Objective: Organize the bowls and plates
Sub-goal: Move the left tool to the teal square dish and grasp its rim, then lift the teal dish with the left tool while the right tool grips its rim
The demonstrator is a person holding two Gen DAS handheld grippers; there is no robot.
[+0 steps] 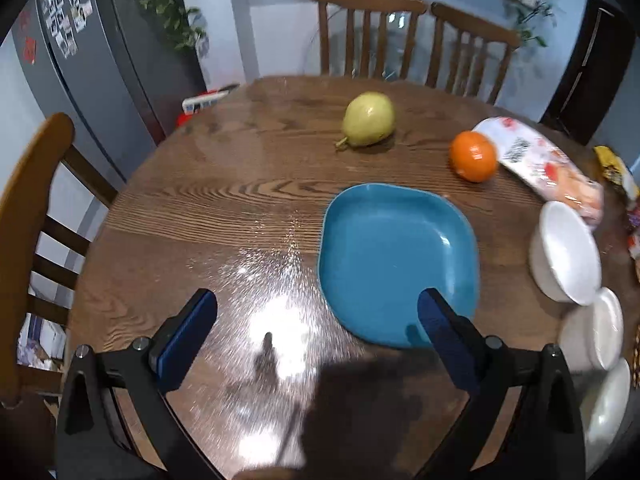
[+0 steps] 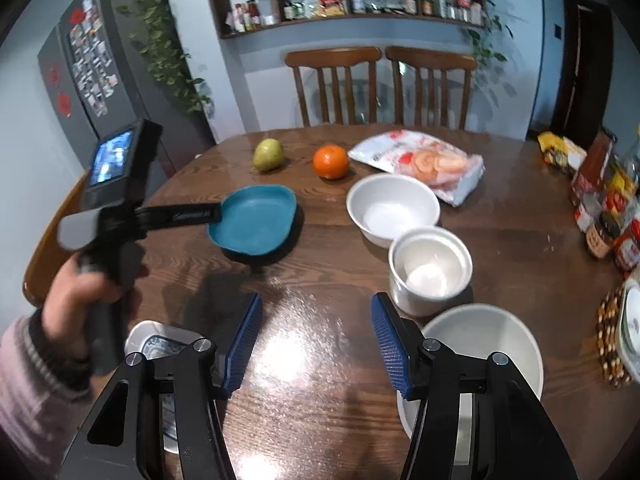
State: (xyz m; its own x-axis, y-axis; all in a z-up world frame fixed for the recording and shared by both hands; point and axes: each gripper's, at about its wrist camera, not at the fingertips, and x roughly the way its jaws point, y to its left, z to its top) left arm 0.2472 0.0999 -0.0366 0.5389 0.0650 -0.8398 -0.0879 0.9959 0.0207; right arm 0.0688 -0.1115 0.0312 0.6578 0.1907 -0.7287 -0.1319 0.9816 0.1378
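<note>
A blue square plate lies on the round wooden table; it also shows in the right wrist view. My left gripper is open and empty, its right finger at the plate's near edge. In the right wrist view the left gripper reaches the plate's left rim. Three white bowls stand in a row at the right; they show at the right edge of the left wrist view. My right gripper is open and empty above bare table, left of the nearest bowl.
A pear, an orange and a snack bag lie at the far side. Jars and packets crowd the right edge. A small patterned dish sits under my right gripper's left finger. Chairs ring the table.
</note>
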